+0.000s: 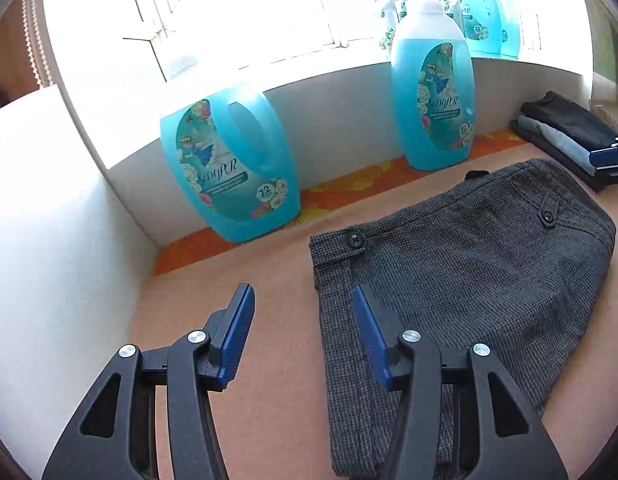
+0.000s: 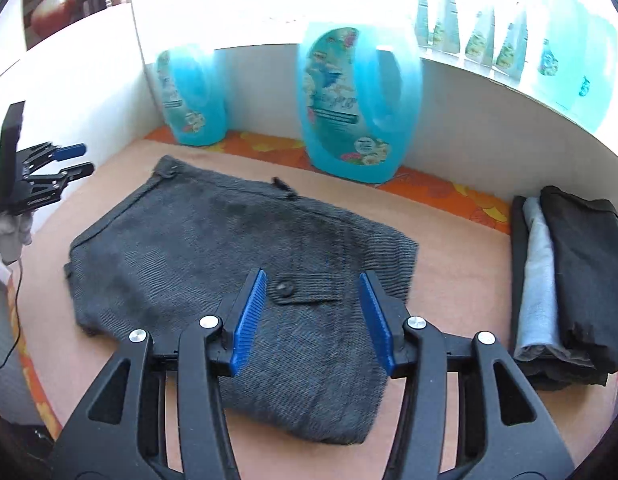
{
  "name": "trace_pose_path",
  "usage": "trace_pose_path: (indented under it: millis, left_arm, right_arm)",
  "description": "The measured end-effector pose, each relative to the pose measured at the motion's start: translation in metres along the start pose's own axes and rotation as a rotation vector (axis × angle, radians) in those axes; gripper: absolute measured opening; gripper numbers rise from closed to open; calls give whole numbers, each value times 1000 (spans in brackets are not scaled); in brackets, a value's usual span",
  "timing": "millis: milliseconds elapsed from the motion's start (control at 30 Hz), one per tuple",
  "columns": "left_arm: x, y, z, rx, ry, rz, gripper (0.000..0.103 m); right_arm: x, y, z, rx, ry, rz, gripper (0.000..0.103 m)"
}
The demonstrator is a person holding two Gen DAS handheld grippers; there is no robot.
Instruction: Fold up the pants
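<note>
Grey pants (image 1: 461, 264) lie flat on the tan bench (image 1: 245, 280), folded into a compact bundle, waistband toward the back wall. Waist button (image 1: 355, 239) at the near-left corner of the band; a buttoned pocket tab (image 1: 549, 211) further right. In the right wrist view the same pants (image 2: 237, 256) fill the middle of the bench, the tab and its button (image 2: 285, 289) showing between the blue pads.

Left claw (image 1: 303, 312): wide open, holding nothing. Its right finger hangs over the left edge of the pants, its left finger over bare bench. Whether the pad touches the cloth cannot be told. From the right wrist view the left claw (image 2: 79, 160) sits at the far left, off the pants' edge, fingers parted.

Right claw (image 2: 313, 300): wide open, empty, poised over the near-right part of the pants. In the left wrist view only its tips (image 1: 613, 162) show at the right edge, in front of the stack.

Stack of folded garments (image 2: 565, 280), dark and light blue-grey, on the bench right of the pants, apart from them.

Two blue detergent jugs (image 1: 229, 168) (image 1: 433, 100) stand upright along the back on an orange flowered strip (image 1: 349, 184). More blue bottles (image 2: 569, 60) on the sill above, washed out by window light.
</note>
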State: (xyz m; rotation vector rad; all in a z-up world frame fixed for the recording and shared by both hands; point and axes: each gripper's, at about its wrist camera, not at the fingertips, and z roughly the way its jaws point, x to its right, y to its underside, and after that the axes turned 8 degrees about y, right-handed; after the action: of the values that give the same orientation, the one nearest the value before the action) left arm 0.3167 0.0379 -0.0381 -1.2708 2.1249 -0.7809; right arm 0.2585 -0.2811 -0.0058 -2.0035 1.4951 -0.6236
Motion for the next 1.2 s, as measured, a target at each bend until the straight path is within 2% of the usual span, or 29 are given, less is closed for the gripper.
trace_pose_path:
  millis: [100,233,333,467,633,900,967,1000,1067,1100,1167,1200]
  left_arm:
    - [3,28,-12,-32,5,-16,50]
    - [1,59,-19,-60,44,-70,50]
    - [-4,77,-17,-86,62,-118,50]
    - [-13,92,-10,-114,153,-226,50]
    - [-21,102,0,-126,243,-333,50]
    - [-27,109,12,-153,322,-425,50]
    - [-25,110,12,-161,329,-419,49]
    - [-24,111,12,-161,334,-417,46]
    - [-22,110,13,-161,360,-419,26]
    - [-21,109,12,-155,354,-412,26]
    - [-17,106,11,-147,342,-383,16]
    - [-16,105,11,-146,337,-376,15]
  right_arm:
    - [-54,8,-14,5,-104,-112,50]
    - [-123,18,-16,-1,-196,-256,50]
    - [-164,23,-6,-33,-237,-341,50]
    - [-201,33,9,-82,-276,-390,50]
    - [-225,39,32,-125,-254,-435,50]
    - [-246,49,51,-142,-138,-537,49]
    - [-246,50,52,-141,-120,-550,35]
    - [-246,49,53,-143,-116,-556,31]
    - [-246,48,54,-151,-127,-556,22]
    - [-246,48,53,-148,-125,-555,21]
    - [-247,48,51,-139,-123,-552,18]
    - [-247,48,50,-137,-124,-548,17]
